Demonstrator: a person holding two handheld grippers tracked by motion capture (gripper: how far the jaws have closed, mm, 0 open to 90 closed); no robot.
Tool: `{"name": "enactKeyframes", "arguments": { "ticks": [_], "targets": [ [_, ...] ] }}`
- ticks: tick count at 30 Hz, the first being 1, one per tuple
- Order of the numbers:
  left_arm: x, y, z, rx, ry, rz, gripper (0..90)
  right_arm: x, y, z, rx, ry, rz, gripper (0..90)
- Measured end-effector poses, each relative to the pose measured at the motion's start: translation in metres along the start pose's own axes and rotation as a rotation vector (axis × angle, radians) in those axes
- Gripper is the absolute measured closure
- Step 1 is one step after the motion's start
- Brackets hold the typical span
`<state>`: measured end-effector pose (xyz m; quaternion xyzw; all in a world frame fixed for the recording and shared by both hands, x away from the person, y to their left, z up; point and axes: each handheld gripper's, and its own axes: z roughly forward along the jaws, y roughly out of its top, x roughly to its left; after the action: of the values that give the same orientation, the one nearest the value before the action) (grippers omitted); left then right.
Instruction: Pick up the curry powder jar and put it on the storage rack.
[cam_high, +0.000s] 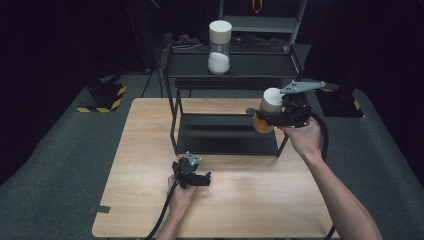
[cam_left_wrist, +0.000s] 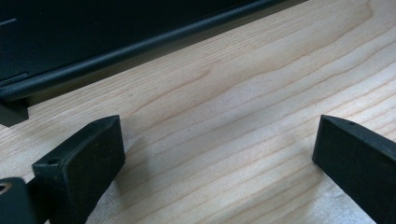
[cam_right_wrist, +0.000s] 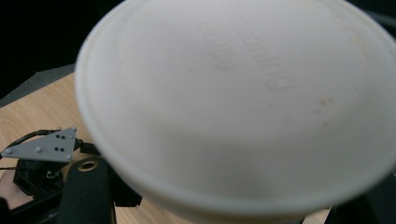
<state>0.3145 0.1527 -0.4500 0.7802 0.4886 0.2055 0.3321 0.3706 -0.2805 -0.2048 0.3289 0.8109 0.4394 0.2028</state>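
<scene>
Embossed lettering on the white lid (cam_right_wrist: 243, 93), seen in the right gripper view: raised characters in two short rows near the lid's middle, upside down to the camera and blurred. Individual letters cannot be made out with confidence, so no word is recorded. No printed label, brand or number readable on the jar (cam_high: 266, 112) in the high view, nor on the second jar (cam_high: 219, 47) on the rack's top shelf. Yellow-and-black hazard stripes on the floor base (cam_high: 102, 97) at left and on the base (cam_high: 340, 102) at right; these are markings only, no text. Nothing legible in the left gripper view.
</scene>
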Motion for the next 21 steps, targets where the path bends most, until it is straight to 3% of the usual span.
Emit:
{"name": "enactKeyframes", "arguments": {
  "ticks": [6, 21],
  "targets": [
    [0.000, 0.000, 0.000, 0.000, 0.001, -0.001, 2.0, -0.008, 0.024, -0.005, 0.016, 0.040, -0.007, 32.6],
    [0.000, 0.000, 0.000, 0.000, 0.000, 0.000, 1.9, -0.014, 0.071, -0.016, 0.025, 0.037, -0.013, 32.6]
  ]
}}
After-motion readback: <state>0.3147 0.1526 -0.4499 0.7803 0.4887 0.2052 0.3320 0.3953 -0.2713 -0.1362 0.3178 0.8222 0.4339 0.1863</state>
